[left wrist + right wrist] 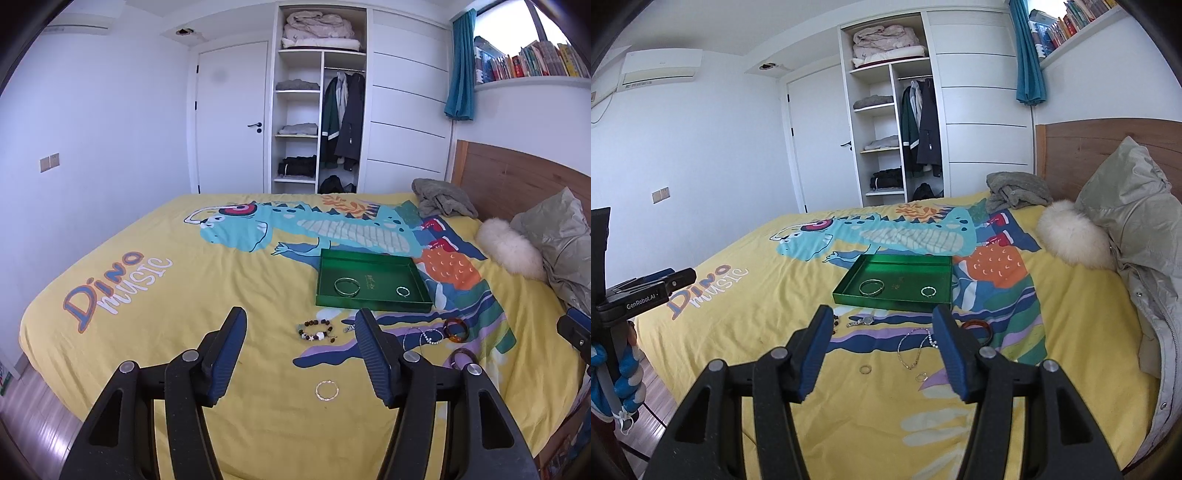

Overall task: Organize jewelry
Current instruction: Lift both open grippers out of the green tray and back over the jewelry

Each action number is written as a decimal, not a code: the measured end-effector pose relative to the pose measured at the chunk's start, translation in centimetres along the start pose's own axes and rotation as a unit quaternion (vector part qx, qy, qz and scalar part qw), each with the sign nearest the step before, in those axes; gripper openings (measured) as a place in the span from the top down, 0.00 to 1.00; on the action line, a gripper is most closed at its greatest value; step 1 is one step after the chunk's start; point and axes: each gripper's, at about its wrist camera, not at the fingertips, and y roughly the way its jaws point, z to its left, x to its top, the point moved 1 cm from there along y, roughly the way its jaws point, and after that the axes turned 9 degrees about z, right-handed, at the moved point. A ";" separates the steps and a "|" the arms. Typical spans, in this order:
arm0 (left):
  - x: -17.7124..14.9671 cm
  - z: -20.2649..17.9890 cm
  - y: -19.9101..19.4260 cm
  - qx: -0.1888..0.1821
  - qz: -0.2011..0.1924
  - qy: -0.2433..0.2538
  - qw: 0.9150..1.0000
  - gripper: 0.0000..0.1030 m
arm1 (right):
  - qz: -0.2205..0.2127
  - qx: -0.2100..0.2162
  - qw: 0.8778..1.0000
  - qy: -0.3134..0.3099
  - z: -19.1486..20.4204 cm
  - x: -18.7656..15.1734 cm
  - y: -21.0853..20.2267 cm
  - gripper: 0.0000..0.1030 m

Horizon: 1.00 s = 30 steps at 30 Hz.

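A green tray (373, 305) lies on the yellow dinosaur bedspread with a silver bangle (347, 287) and a ring (402, 291) inside. In front of it lie a bead bracelet (317, 330), a thin silver hoop (327, 390), a pearl bracelet (432, 336) and an amber bangle (456, 329). My left gripper (301, 314) hovers open above the bedspread, nothing between its fingers. In the right wrist view the tray (890, 301) is ahead, with a watch (860, 321), a chain necklace (910, 350) and two small rings (865, 369) nearer. My right gripper (882, 310) is open and empty.
A grey-green coat with a white fur trim (1071, 236) is piled at the right by the wooden headboard (1108, 144). A crumpled grey cloth (1015, 190) lies at the far side. An open wardrobe (317, 110) stands behind the bed. Wooden floor shows at the left.
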 end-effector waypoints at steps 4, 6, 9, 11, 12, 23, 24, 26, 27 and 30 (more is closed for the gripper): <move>-0.5 0.1 -0.2 0.005 0.000 -0.002 1.000 0.41 | 0.002 -0.001 1.000 0.004 -1.2 -0.8 -0.3 0.48; -0.8 0.3 -0.2 0.007 0.001 -0.004 1.000 0.41 | 0.004 -0.004 1.000 0.005 -2.0 -1.2 -0.4 0.48; -1.4 0.9 0.0 0.010 0.006 -0.009 1.000 0.41 | 0.005 -0.010 1.000 0.006 -3.1 -1.9 -0.6 0.47; -1.9 1.3 0.4 0.014 0.011 -0.012 1.000 0.41 | 0.007 -0.012 1.000 0.006 -4.0 -2.4 -0.5 0.47; -2.2 1.5 0.7 0.016 0.013 -0.012 1.000 0.41 | 0.008 -0.012 1.000 0.006 -4.2 -2.6 -0.4 0.47; -6.3 1.9 7.1 0.002 0.070 -0.014 0.997 0.41 | 0.047 -0.007 0.999 0.026 -8.3 -6.5 3.7 0.47; -6.6 1.7 7.8 0.003 0.076 -0.012 0.997 0.41 | 0.054 -0.006 0.998 0.030 -8.7 -6.9 4.4 0.47; -7.3 1.6 9.5 0.003 0.091 -0.008 0.996 0.41 | 0.068 -0.001 0.997 0.035 -9.4 -7.6 5.6 0.47; -7.6 1.6 10.3 0.000 0.099 -0.008 0.995 0.41 | 0.074 -0.001 0.997 0.036 -9.7 -8.0 6.2 0.47; -8.4 1.4 12.7 0.000 0.117 -0.003 0.993 0.44 | 0.096 0.004 0.995 0.042 -10.3 -8.9 8.6 0.47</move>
